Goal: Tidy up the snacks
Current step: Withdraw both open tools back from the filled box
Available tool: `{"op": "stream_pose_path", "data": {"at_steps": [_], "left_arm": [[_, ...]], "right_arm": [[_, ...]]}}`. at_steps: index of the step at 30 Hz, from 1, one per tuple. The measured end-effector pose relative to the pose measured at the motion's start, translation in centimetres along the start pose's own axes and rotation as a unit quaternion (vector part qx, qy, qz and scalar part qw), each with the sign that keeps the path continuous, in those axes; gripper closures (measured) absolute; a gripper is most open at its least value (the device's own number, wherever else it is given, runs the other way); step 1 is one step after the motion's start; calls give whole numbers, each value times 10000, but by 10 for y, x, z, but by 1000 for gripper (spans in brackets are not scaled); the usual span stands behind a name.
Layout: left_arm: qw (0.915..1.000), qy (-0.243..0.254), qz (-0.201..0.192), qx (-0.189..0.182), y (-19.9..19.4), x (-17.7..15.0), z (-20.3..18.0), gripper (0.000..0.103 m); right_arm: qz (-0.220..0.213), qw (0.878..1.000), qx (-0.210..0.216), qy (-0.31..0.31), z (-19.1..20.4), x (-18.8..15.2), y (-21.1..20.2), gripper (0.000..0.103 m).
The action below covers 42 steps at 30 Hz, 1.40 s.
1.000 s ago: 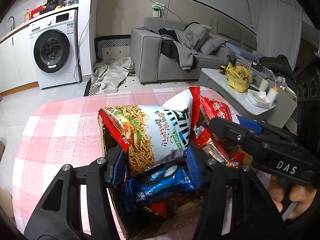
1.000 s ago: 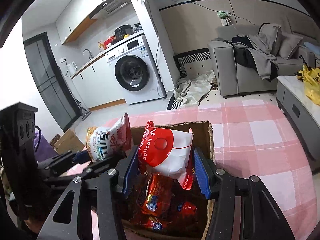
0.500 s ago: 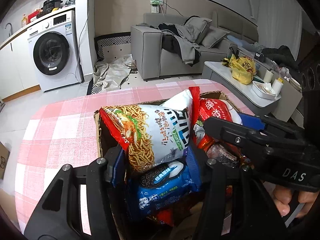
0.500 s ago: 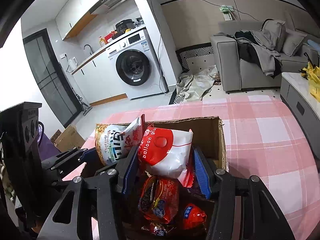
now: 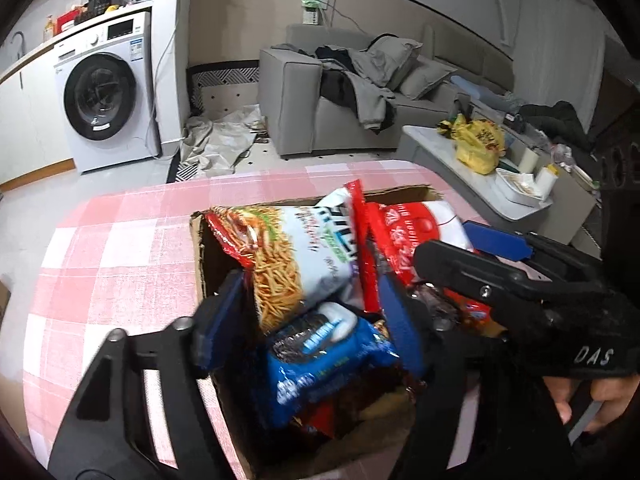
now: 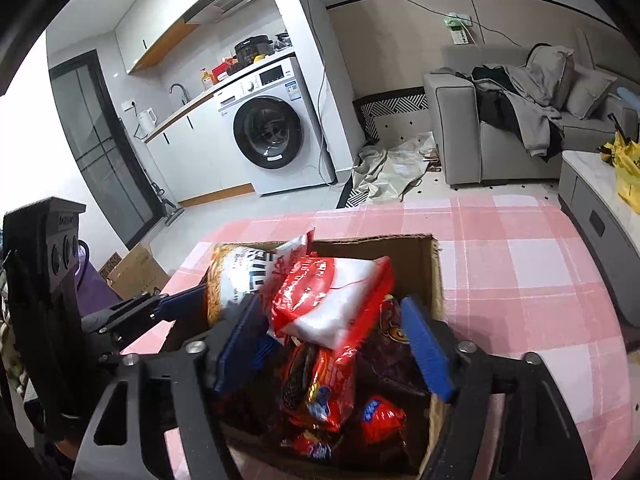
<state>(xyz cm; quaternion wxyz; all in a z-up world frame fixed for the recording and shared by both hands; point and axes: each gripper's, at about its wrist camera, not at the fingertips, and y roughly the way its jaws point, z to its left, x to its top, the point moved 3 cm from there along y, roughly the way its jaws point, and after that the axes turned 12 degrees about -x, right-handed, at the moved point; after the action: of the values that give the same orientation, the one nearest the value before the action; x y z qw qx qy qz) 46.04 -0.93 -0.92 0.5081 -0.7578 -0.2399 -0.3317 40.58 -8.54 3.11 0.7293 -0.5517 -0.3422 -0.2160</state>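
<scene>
The noodle-snack bag (image 5: 296, 264) sits at the left end of the cardboard box (image 5: 200, 248), leaning up against the box's near-left wall, its printed face tilted toward me. It rests on the blue cookie pack (image 5: 320, 356) below it, which is why it stands so high above the rim instead of sinking in. My left gripper (image 5: 316, 320) is opening around it: the blue pads stand clear of the bag's sides, so I am letting it go where it can prop itself.

Just beside it, the red-and-white bag (image 6: 332, 300) lies tilted across the middle of the box, touching the noodle bag's edge and lying on the red wrappers (image 6: 320, 384) heaped underneath. My right gripper (image 6: 336, 344) is opening too; its right pad is well off the bag, while its left pad is near the bag's corner, though I cannot tell if it touches. I judge both bags are being released together so they lean on one another.

The box stands on the pink checked tablecloth (image 6: 520, 264), toward the near edge, within easy reach of both hands. My hand (image 5: 592, 404) shows under the right gripper's handle.
</scene>
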Motion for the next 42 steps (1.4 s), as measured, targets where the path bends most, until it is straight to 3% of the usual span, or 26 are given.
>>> {"op": "stream_pose_path", "data": {"at_steps": [1, 5, 7, 9, 22, 30, 36, 42], "left_arm": [[10000, 0, -16, 53, -2, -1, -2, 21], [10000, 38, -32, 69, -16, -7, -7, 18], [9999, 68, -92, 96, -26, -12, -9, 13], [9997, 47, -183, 131, -40, -17, -10, 0], [9963, 249, -780, 256, -133, -54, -24, 0], [9935, 288, -1060, 287, -176, -101, -30, 0], [9912, 285, -1272, 247, -200, -136, -27, 0], [9872, 225, -1507, 480, -212, -165, -22, 0]], "right_arm": [[-36, 10000, 11, 41, -2, 0, -3, 21], [-36, 9999, 159, 41, -7, -5, -16, 13], [-87, 9999, 110, 5, -9, -8, -26, 2], [-188, 9998, 92, 14, -10, -11, -36, 1], [-774, 9961, 398, -169, -8, -37, -98, 0], [-1021, 9924, 462, -516, 6, -65, -122, 0], [-1164, 9897, 351, -753, 11, -95, -129, 0], [-1355, 9885, 146, -661, -2, -113, -135, 0]]}}
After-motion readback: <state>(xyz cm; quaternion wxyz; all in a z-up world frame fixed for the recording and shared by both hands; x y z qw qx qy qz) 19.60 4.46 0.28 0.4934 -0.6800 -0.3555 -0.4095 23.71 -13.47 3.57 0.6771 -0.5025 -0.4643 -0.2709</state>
